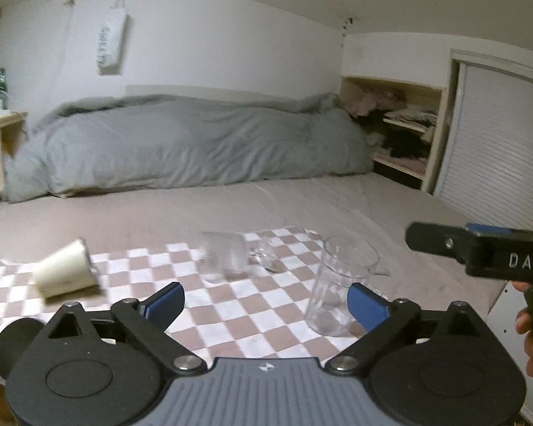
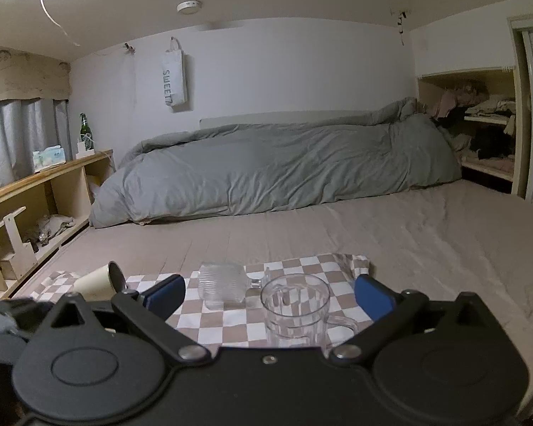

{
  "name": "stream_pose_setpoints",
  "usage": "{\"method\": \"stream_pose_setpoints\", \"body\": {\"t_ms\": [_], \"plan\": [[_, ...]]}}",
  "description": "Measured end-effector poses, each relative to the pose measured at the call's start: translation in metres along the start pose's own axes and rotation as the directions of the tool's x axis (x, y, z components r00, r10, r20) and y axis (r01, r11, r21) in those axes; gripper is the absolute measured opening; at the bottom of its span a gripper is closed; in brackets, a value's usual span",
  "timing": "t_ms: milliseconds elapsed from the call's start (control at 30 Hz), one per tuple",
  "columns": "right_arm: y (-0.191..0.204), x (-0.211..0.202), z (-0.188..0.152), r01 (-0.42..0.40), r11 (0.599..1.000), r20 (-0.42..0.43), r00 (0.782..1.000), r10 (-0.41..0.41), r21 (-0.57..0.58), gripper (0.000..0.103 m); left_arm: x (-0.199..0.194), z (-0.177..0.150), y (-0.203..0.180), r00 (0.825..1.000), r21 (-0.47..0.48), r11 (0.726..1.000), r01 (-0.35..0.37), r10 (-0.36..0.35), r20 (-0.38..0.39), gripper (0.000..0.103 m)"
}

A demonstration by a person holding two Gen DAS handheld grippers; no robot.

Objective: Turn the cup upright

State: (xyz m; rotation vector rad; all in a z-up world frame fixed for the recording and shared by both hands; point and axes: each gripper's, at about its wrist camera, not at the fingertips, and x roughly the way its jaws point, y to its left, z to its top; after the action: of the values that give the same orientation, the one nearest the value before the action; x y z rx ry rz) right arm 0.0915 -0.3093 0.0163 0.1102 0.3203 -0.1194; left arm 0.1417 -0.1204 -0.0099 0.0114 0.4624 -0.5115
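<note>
A cream paper cup lies on its side at the left of a checkered cloth on the bed; it also shows in the right wrist view. A ribbed glass mug stands mouth down in the middle of the cloth. A clear glass mug stands upright at the right. My left gripper is open and empty, low over the cloth in front of the cups. My right gripper is open and empty, with the clear mug between its fingers' line of view.
The checkered cloth lies on a beige bed sheet. A grey duvet is bunched along the far wall. A wooden shelf runs along the left. An open closet is at the right. The right gripper's side shows in the left view.
</note>
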Motion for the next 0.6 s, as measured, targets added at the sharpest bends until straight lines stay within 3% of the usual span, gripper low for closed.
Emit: {"method": "stream_pose_setpoints", "body": {"t_ms": [333, 600], "plan": [[0.014, -0.035, -0.009, -0.003, 1.0, -0.017, 1.0, 0.002, -0.023, 0.103, -0.048, -0.004, 0.011, 0.995, -0.005, 0.995, -0.095, 0.095, 0.019, 0.103], [0.025, -0.048, -0.022, 0.005, 1.0, -0.049, 0.999, -0.006, -0.02, 0.103, -0.062, -0.013, 0.026, 0.986, -0.015, 0.987, -0.162, 0.162, -0.035, 0.103]]}}
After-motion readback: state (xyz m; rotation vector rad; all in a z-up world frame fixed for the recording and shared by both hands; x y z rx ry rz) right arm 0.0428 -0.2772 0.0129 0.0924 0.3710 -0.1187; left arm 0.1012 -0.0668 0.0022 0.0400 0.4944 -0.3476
